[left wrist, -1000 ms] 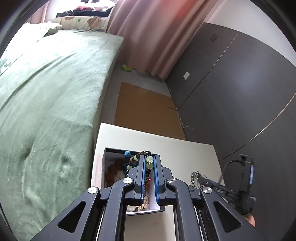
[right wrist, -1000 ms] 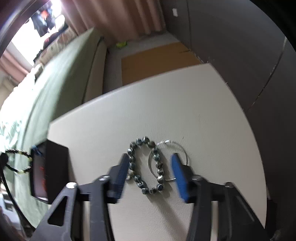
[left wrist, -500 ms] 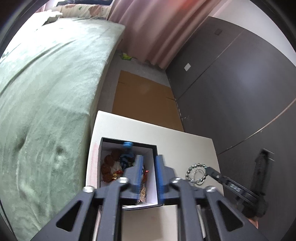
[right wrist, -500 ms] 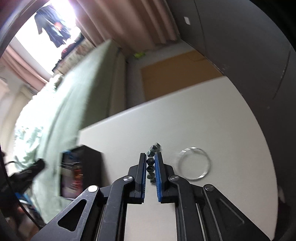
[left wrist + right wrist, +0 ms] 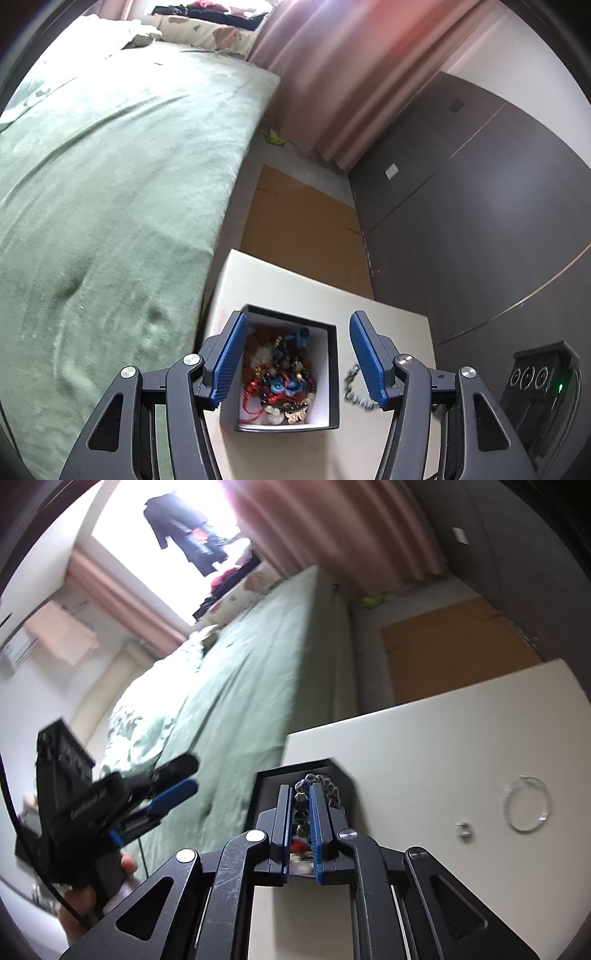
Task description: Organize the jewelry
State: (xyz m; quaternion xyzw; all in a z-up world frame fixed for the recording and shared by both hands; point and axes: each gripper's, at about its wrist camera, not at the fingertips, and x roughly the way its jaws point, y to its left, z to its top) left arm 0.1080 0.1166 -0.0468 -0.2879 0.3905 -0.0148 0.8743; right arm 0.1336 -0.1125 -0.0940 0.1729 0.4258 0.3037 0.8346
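A black box with a white lining [image 5: 332,373] sits on the white table [image 5: 295,291] and holds several bead strings and red cords. My left gripper [image 5: 298,321] hovers over it, jaws opening, nothing between the pads. My right gripper [image 5: 299,788] is shut on a dark bead bracelet [image 5: 300,803], held in the air above the box's [image 5: 266,786] right side. The same bracelet [image 5: 354,391] shows blurred beside the box in the left wrist view. A thin silver bangle [image 5: 526,808] lies flat on the table [image 5: 424,746], with a small metal piece [image 5: 463,830] beside it.
A bed with a green cover [image 5: 110,184] runs along the table's left side. Dark cabinet doors [image 5: 480,221] stand to the right, brown cardboard [image 5: 303,229] lies on the floor beyond. A hand [image 5: 85,897] holds the left gripper [image 5: 190,773].
The left jaws opened and the green-beaded bracelet they held is gone from them. The right jaws shut on the dark bead bracelet, lifted it off the table and carried it left to the box.
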